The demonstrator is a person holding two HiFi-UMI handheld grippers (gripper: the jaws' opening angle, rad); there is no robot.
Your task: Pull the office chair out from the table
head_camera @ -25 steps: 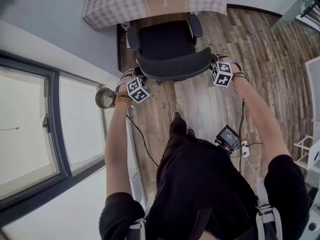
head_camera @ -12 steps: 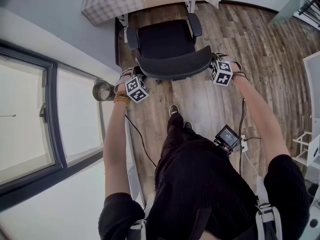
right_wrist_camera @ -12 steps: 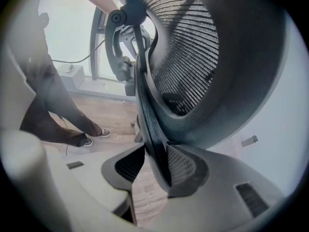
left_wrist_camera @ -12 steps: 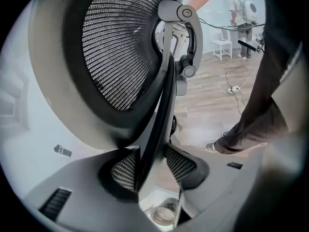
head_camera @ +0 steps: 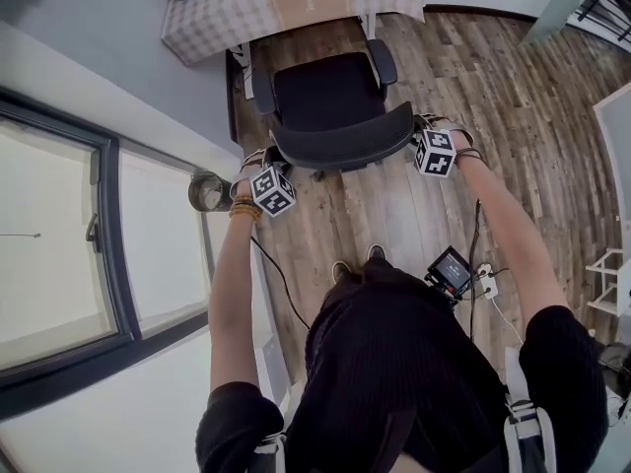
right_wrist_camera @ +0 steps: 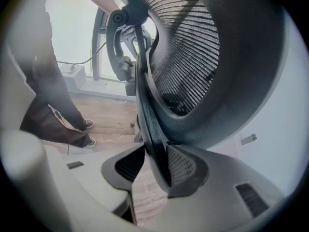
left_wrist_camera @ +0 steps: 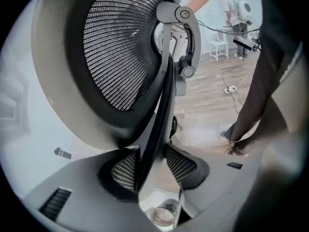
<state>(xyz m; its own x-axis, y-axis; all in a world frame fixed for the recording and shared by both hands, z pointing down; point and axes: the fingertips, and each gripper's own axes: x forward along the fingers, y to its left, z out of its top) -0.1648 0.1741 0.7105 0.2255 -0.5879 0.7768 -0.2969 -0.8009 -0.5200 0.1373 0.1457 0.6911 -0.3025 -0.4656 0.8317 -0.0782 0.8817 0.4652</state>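
Gripping the office chair (head_camera: 330,92) by the two side edges of its mesh backrest (head_camera: 340,138), the left gripper (left_wrist_camera: 152,164) and right gripper (right_wrist_camera: 154,166) each have their jaws closed on the stiff black rim. The chair stands on the wooden floor (head_camera: 394,225), its seat just clear of the cloth-covered table (head_camera: 227,8). It should roll lightly but may swivel, so the hard rim, not the yielding mesh, is the place to hold, pulled evenly
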